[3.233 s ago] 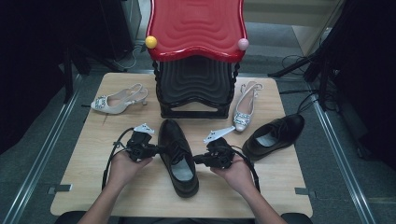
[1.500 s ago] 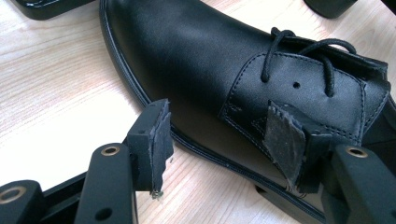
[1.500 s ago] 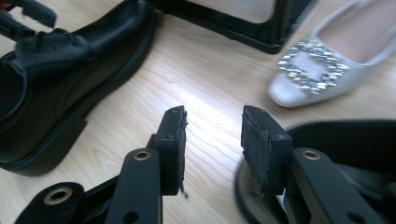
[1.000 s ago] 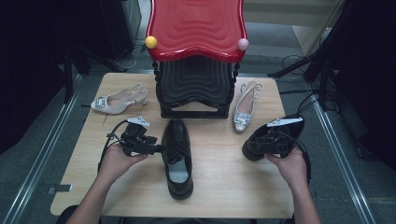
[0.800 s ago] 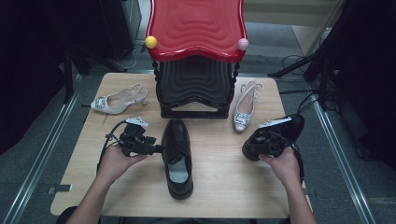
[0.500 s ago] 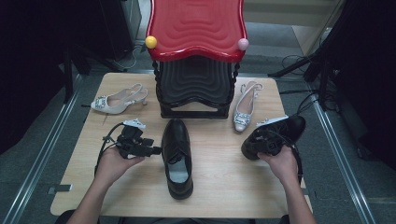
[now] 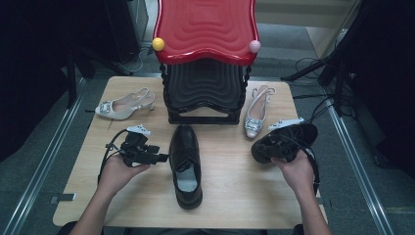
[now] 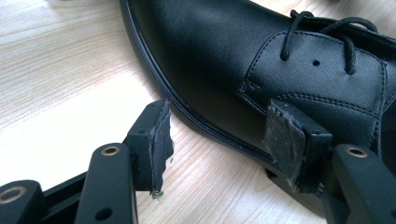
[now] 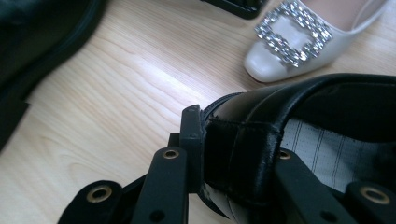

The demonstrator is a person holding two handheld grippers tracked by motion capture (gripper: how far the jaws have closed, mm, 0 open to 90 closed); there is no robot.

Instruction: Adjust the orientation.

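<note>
— How many shoes are out on the counter (image 7: 230, 191)?

— Four: two black lace-up shoes — one (image 7: 186, 163) in the middle, one (image 7: 286, 142) by the right edge — and two pale buckled heels, one (image 7: 122, 104) toward the far left corner, one (image 7: 256, 111) toward the far right.

— Anything else?

— One red-topped black rack (image 7: 205, 54) at the far edge, with two small balls on it: one yellow (image 7: 158, 43), one pink (image 7: 254, 46).

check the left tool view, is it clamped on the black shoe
No, the left tool stands open, its pads apart beside the sole of the black lace-up shoe with bare table between.
</note>
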